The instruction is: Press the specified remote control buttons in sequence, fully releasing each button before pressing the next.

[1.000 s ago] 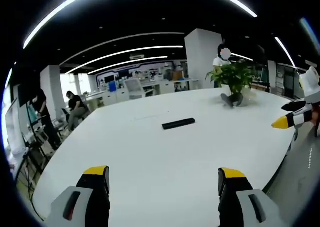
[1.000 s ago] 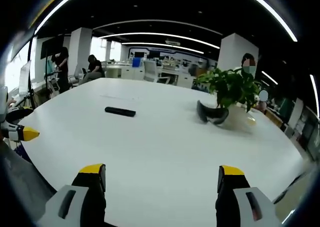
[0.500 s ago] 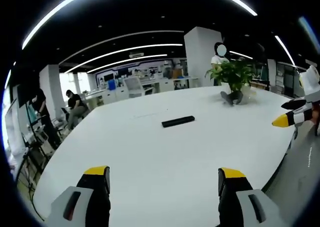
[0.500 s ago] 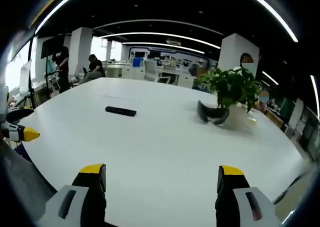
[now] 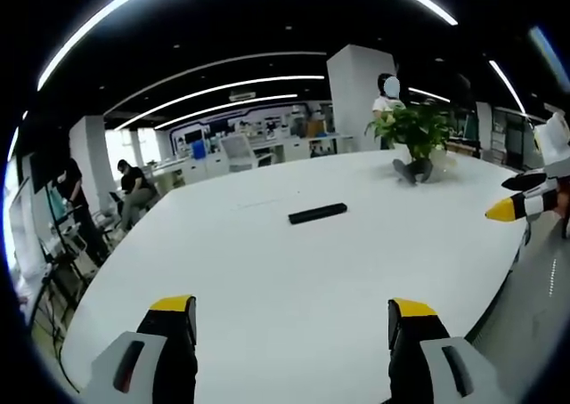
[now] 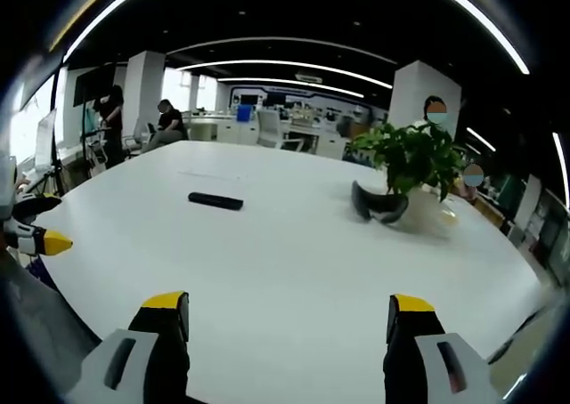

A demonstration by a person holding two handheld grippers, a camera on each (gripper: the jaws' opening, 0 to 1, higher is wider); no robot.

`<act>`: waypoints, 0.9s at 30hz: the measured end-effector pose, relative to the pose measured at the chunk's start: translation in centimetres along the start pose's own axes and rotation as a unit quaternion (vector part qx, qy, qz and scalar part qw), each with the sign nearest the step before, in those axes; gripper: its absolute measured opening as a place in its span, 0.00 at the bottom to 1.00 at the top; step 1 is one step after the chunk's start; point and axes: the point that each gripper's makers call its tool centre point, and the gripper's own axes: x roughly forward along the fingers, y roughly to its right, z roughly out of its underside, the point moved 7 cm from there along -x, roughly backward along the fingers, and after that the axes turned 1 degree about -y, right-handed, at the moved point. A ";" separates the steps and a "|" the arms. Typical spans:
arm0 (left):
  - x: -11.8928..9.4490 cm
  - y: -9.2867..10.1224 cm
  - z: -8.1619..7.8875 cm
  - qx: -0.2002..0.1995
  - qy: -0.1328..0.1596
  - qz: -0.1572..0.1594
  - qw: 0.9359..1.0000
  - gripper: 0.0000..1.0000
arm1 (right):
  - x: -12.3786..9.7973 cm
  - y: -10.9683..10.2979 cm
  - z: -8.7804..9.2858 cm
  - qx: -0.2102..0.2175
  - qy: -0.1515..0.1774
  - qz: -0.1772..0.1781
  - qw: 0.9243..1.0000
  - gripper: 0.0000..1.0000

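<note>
Left gripper view: the left gripper [image 5: 291, 319], its black yellow-tipped jaws spread wide and holding nothing, hovers over a smooth white oval table [image 5: 267, 270]. A slim black rectangular remote control [image 5: 317, 213] lies flat at frame centre, buttons too small to make out. The right gripper [image 6: 289, 315], equally open and unladen, faces a leafy potted plant [image 6: 410, 159] at upper right.

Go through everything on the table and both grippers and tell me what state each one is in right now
Remote control: lying flat on the white table, untouched, apart from both grippers.
Potted plant: upright near the table's far side.
Dark object: lying at the plant's base; what it is cannot be told.
Left gripper: open, holding nothing, above the table's near edge.
Right gripper: open, holding nothing, above the table's near edge.
</note>
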 end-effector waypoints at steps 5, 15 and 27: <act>0.0 0.0 0.1 0.003 -0.002 -0.001 1.000 0.92 | 0.1 -0.1 0.0 -0.004 -0.001 -0.004 1.000 0.91; 0.0 -0.1 0.1 0.004 -0.003 -0.003 1.000 0.92 | 0.2 -0.4 0.1 -0.011 -0.009 -0.013 1.000 0.91; 0.1 0.1 0.1 0.011 -0.007 -0.001 1.000 0.93 | 0.0 -0.4 0.0 -0.007 -0.004 -0.014 1.000 0.91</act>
